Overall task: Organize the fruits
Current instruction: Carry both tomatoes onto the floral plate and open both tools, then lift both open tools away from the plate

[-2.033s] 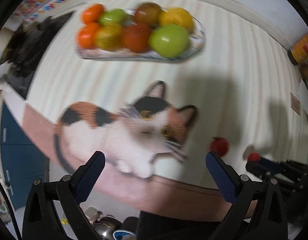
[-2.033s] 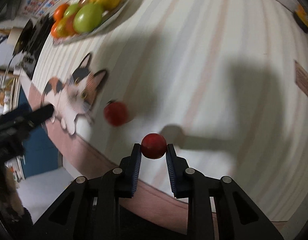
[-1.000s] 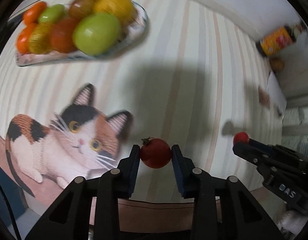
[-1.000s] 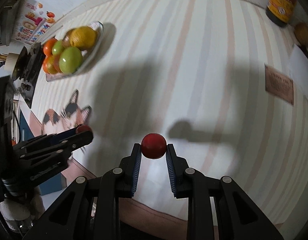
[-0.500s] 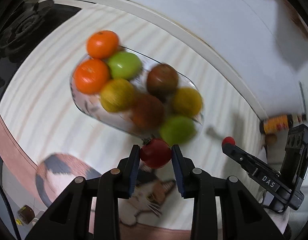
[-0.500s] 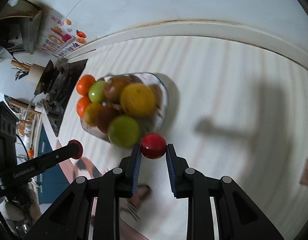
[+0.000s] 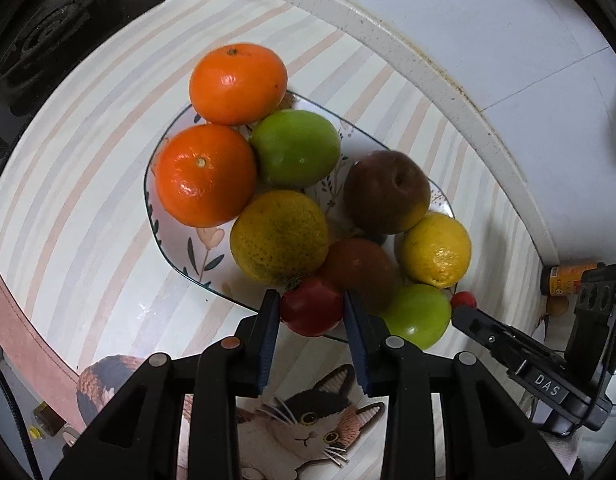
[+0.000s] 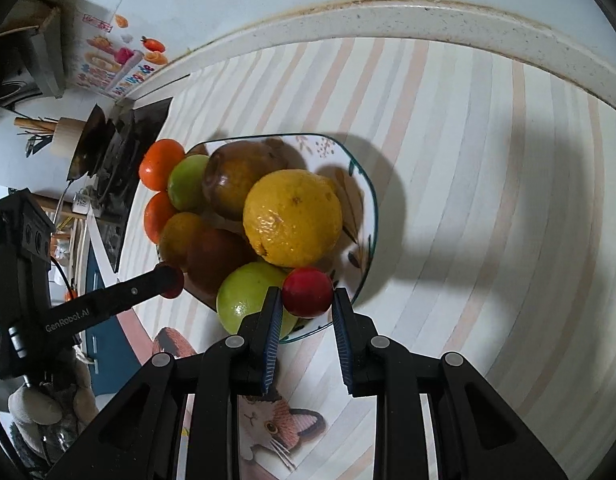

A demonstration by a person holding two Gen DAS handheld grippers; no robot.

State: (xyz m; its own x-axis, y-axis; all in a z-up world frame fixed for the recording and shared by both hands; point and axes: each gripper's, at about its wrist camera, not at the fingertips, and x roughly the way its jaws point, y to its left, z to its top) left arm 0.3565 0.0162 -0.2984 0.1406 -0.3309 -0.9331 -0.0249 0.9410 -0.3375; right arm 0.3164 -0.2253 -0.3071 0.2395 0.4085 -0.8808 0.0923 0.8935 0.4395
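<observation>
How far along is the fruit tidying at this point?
Mostly done: the plate already holds oranges, green apples and a lemon. In hand: the left gripper and the right gripper each clamp a small red tomato over the plate's near edge. Left: setting both down among the fruit.

Glossy tomato (image 7: 311, 311), glazed plate (image 7: 176, 240)

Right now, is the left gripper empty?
No, the left gripper is shut on a small red tomato at the near rim of the floral plate.
</observation>
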